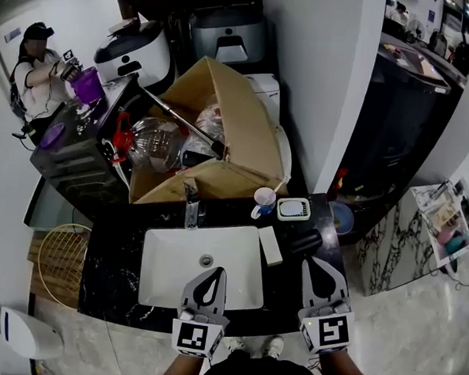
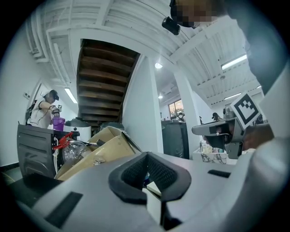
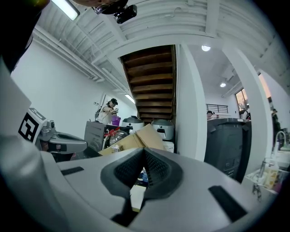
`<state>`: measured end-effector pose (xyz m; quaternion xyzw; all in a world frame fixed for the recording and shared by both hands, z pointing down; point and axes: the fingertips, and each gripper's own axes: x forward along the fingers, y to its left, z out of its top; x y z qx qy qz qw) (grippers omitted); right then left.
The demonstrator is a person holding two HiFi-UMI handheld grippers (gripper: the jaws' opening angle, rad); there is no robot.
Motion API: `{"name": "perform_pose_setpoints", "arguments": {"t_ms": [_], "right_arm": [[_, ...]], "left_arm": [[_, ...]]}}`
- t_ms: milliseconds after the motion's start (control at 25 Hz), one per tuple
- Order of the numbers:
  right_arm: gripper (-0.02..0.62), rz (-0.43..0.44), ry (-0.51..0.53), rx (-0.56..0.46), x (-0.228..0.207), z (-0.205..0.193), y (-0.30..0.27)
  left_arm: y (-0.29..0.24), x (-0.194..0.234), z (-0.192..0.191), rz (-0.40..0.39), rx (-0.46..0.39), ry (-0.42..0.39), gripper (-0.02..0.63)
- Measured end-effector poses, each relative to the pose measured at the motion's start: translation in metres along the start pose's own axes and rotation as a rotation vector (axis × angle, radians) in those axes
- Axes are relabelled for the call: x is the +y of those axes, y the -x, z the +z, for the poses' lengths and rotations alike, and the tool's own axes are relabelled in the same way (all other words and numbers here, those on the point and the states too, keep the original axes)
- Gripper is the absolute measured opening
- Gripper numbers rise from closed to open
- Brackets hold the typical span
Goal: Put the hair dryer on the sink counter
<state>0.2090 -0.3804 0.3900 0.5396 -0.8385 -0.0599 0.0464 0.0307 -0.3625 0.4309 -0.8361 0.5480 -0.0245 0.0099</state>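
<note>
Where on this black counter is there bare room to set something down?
Bare: black counter strip left of the white rectangular basin. Crowded: right of the basin, with white mug, white rectangular block and the right gripper.

Staged washroom in a lab hall, white sink point(image 1: 170, 270), black counter point(image 1: 114, 272), tap point(image 1: 192, 209)

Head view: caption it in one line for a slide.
Left gripper and right gripper, both shut and empty, over the black counter by the white sink; cardboard box behind.

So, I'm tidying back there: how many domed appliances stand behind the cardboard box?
2: a white one up left of the cardboard box, a grey one straight behind it. The box may hide more.
</note>
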Motion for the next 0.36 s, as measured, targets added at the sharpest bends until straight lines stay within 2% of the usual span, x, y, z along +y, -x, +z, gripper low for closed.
{"name": "perform_pose_setpoints", "arguments": {"t_ms": [360], "right_arm": [[-0.002, 0.010, 0.012, 0.008, 0.0005, -0.0025, 0.0008]], "left_arm": [[-0.0042, 0.0017, 0.0060, 0.030, -0.009, 0.050, -0.005]]}}
